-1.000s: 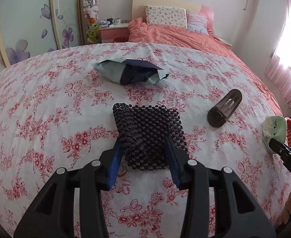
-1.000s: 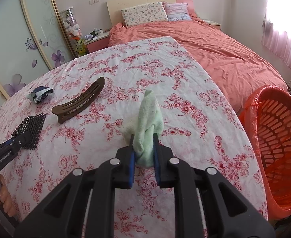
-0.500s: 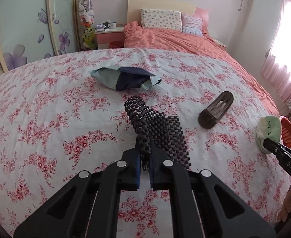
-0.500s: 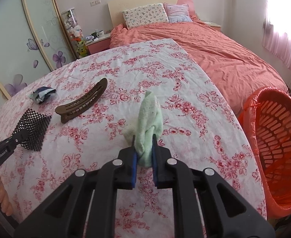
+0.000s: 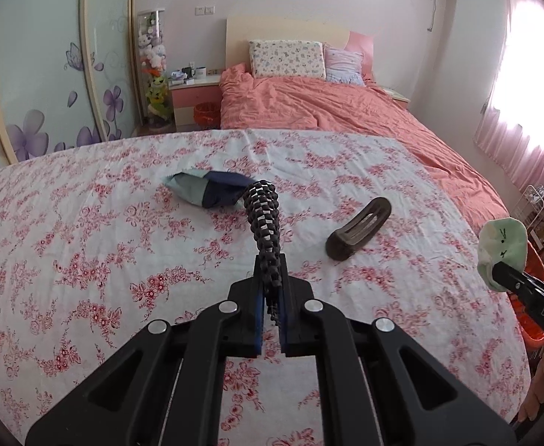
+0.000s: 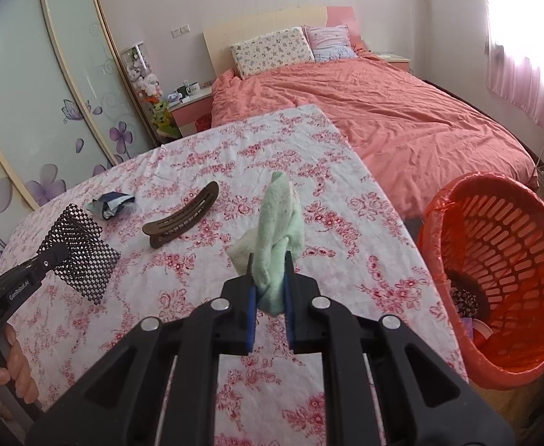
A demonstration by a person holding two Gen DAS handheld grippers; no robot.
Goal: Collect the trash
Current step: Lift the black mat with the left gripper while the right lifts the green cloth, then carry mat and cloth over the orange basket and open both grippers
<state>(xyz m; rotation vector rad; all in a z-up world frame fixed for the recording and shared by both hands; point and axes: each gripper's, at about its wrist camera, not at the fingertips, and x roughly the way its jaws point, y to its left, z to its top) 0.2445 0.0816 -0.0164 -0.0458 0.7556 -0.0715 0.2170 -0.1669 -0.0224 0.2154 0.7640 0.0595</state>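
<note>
My left gripper (image 5: 270,290) is shut on a black mesh mat (image 5: 264,215), which hangs lifted above the floral tablecloth (image 5: 86,245); the same mat (image 6: 80,251) shows at the left of the right wrist view. A pale green cloth (image 6: 279,234) is pinched upright in my right gripper (image 6: 269,278), raised off the table; that cloth (image 5: 502,247) appears at the right edge of the left wrist view. Still on the table lie a blue-grey wrapper (image 5: 208,187) and a brown hair clip (image 5: 359,228).
An orange slatted basket with an orange liner (image 6: 502,275) stands on the floor right of the table, with some items at its bottom. A coral-covered bed (image 6: 401,119) lies beyond the table. A person's hand (image 6: 8,371) grips the left tool.
The left gripper closed on the black mat and lifted it off the table, folding it upright. The right gripper rose with the green cloth, lifting it off the table.
</note>
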